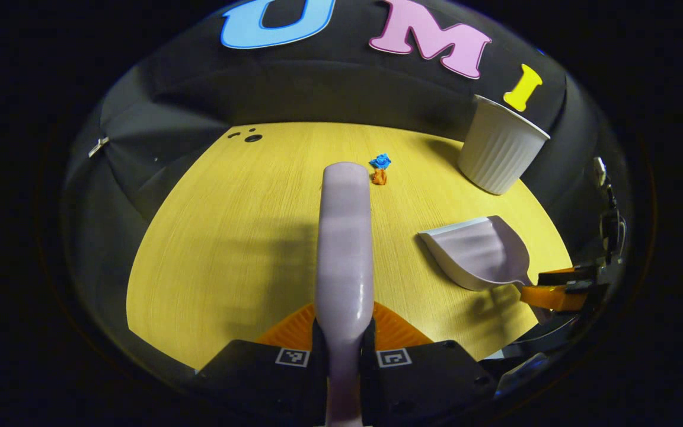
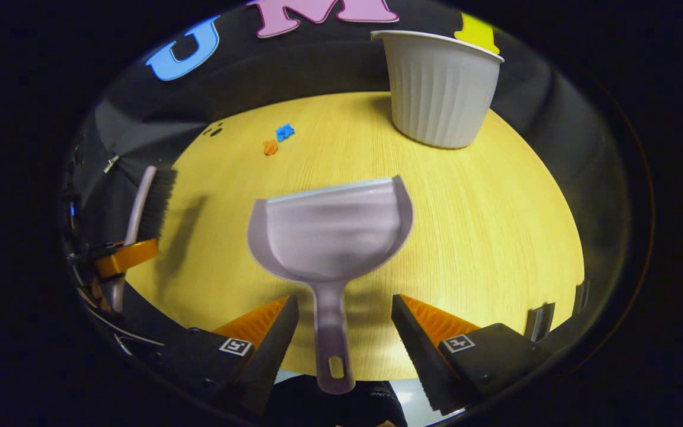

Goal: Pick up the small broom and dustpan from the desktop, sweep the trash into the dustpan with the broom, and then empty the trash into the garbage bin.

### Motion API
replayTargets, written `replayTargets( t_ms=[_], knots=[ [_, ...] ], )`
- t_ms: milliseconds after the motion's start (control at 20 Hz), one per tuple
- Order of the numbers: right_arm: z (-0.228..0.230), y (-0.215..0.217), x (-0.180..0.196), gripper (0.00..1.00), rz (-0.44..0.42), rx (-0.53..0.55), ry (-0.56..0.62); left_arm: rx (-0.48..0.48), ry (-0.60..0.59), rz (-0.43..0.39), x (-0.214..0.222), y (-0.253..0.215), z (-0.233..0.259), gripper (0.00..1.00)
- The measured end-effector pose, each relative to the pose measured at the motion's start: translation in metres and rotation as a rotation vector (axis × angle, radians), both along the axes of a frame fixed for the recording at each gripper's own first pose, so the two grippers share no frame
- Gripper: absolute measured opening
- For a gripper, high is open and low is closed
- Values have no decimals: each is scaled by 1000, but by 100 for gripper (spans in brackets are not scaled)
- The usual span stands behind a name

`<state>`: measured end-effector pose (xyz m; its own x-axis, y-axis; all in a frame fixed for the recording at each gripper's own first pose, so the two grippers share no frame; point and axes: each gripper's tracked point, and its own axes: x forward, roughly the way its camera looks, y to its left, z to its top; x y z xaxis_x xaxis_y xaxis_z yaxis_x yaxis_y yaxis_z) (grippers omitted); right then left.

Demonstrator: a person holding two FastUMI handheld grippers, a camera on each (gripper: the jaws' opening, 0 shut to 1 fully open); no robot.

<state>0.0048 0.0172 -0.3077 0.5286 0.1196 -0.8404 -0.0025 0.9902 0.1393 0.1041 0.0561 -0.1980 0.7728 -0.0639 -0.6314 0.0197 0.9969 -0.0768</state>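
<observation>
The fingers of the left gripper (image 1: 344, 344) are clenched on the pale handle of the small broom (image 1: 344, 237), which runs straight forward from them above the yellow wood-grain surface (image 1: 229, 237). In the right gripper view that broom's dark bristles (image 2: 158, 201) hang at the far left, with the left gripper below them. The right gripper's (image 2: 344, 320) fingers stand released, one on either side of the dustpan's handle (image 2: 331, 332) without touching it; the dustpan (image 2: 329, 228) lies flat on the surface, its open mouth facing away from the gripper. Beyond the dustpan, to its left, sit two bits of trash, a blue scrap (image 2: 284, 131) touching an orange scrap (image 2: 270, 147). Beyond the dustpan, to its right, stands the white ribbed garbage bin (image 2: 439, 89), upright.
</observation>
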Motion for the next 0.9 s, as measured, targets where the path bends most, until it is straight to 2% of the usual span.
replayTargets(
  t_ms=[150, 350, 500, 600, 650, 700, 750, 800, 850, 900],
  knots=[
    [-22, 4, 4, 99, 0, -26, 56, 28, 17, 21, -10, 10, -5, 28],
    [-42, 8, 8, 99, 25, -74, 99, 26, 42, 50, -20, 16, -10, 27],
    [-48, 9, 20, 95, 38, -107, 97, 24, 53, 64, -19, 18, -11, 27],
    [-45, 11, 22, 81, 41, -103, 91, 27, 59, 70, -15, 19, -10, 27],
    [-45, 12, 25, 71, 49, -102, 85, 27, 63, 71, -12, 19, -10, 27],
    [-46, 11, 24, 65, 55, -103, 85, 27, 66, 72, -10, 18, -10, 27],
    [-43, 11, 26, 48, 59, -98, 85, 25, 68, 70, -6, 16, -8, 27],
    [-43, 12, 23, 41, 73, -93, 101, 30, 69, 69, 0, 16, -9, 27],
    [-43, 12, 24, 36, 91, -88, 105, 45, 71, 67, 5, 17, -9, 27],
    [-45, 12, 24, 39, 110, -80, 115, 62, 75, 62, 11, 18, -10, 27]
  ],
)
